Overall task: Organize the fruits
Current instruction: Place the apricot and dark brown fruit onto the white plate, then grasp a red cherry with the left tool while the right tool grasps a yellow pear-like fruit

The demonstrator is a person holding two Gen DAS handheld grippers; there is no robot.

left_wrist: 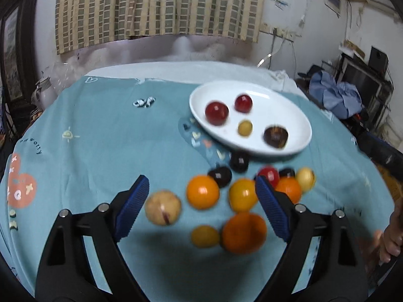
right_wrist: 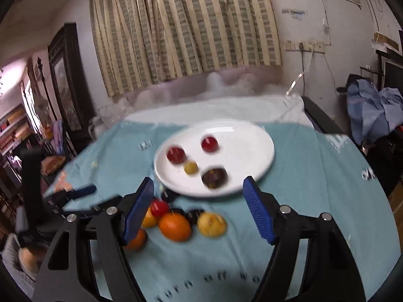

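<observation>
A white oval plate (left_wrist: 272, 93) (right_wrist: 252, 136) on the teal cloth holds two red fruits (left_wrist: 216, 113), a small yellow one (left_wrist: 245, 127) and a dark one (left_wrist: 275, 136). In front of it lies a loose pile: oranges (left_wrist: 202, 191) (right_wrist: 175, 226), a yellow fruit (left_wrist: 241, 195) (right_wrist: 211, 224), a pale beige fruit (left_wrist: 162, 207), dark fruits (left_wrist: 220, 175) and a red one (left_wrist: 269, 173) (right_wrist: 159, 207). My left gripper (left_wrist: 201, 191) is open and empty above the pile. My right gripper (right_wrist: 199, 191) is open and empty between the pile and the plate.
The teal printed cloth (left_wrist: 113, 136) covers the table. A striped curtain (right_wrist: 183, 25) hangs behind. Blue clothes (left_wrist: 335, 95) and dark furniture stand at the right. The left gripper (right_wrist: 75, 193) shows at the left of the right wrist view. A hand (left_wrist: 393, 236) shows at right.
</observation>
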